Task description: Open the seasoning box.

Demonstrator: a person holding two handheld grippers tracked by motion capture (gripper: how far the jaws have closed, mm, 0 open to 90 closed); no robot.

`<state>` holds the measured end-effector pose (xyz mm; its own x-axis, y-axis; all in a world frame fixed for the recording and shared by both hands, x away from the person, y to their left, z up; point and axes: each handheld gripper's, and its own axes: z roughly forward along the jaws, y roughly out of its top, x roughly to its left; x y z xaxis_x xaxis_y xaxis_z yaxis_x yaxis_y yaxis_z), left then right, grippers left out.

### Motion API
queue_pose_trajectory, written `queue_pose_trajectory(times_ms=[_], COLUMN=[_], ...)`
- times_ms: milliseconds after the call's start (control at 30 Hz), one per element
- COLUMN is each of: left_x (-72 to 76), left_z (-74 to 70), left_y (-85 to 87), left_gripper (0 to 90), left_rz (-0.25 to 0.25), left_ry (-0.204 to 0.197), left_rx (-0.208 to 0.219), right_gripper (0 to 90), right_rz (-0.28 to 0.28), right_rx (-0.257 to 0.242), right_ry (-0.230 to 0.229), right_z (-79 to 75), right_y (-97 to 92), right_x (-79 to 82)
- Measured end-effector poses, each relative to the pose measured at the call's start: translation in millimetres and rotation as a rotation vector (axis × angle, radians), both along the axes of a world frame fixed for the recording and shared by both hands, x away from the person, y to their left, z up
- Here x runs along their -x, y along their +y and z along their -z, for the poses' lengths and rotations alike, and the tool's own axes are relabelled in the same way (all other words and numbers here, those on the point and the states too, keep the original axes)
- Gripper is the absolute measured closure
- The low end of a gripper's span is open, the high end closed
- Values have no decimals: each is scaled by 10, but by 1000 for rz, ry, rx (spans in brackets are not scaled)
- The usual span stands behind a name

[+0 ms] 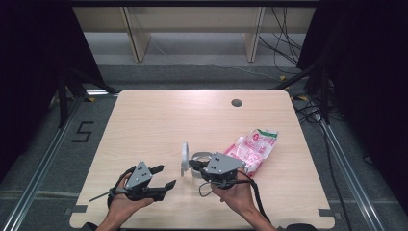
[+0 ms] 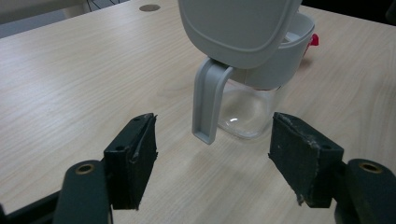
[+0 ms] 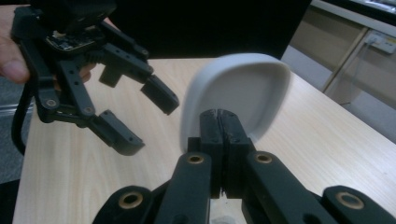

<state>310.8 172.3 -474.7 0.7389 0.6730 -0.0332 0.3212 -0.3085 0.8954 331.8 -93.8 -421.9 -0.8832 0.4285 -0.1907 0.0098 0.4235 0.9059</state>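
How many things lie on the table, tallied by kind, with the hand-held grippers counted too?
Clear glass jar with grey plastic collar, handle and raised flip lid: 1
Red-and-white printed plastic packet: 1
Black two-jaw grippers, left gripper and right gripper: 2
Total: 4

The clear jar (image 1: 202,166) stands near the middle (a bit right), its grey lid (image 1: 184,157) flipped up.
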Motion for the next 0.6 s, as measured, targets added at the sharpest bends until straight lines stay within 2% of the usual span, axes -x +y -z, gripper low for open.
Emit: queue_pose_trajectory(times_ms=[67, 133, 267, 300, 367, 400, 433, 467, 500, 533, 600], left_x=[4, 24, 43, 46, 45, 45, 46, 39, 44, 42, 38], left_z=[7, 19, 34, 38, 44, 47, 48, 49, 47, 42, 41], left_y=[2, -15, -25, -27, -27, -25, -18, -10, -7, 1, 20], left_gripper=[307, 307, 298, 294, 290, 286, 284, 283, 281, 278, 272], left_rz=[-1, -6, 5, 3, -4, -6, -9, -6, -20, -24, -30], left_ry=[-6, -2, -18, -14, -14, -15, -14, -14, -17, -14, -17], left_rx=[-6, 7, -7, -3, -6, -5, -6, -2, 4, 10, 8], right_gripper=[890, 865, 783, 732, 670, 625, 599, 568, 546, 521, 484], right_rz=[0, 13, 85, 129, 162, 199, 227, 261, 305, 340, 419], right_rx=[9, 2, -21, -32, -43, -61, -78, -78, -94, -102, -127], right_ry=[-4, 3, 27, 28, 49, 65, 61, 76, 71, 99, 117], right_z=[2, 9, 50, 64, 86, 95, 104, 104, 114, 123, 156], right_y=[13, -39, -308, -418, -578, -703, -764, -858, -944, -1033, -1217], right_x=[4, -17, -112, -135, -170, -190, -205, -217, -238, -252, -284])
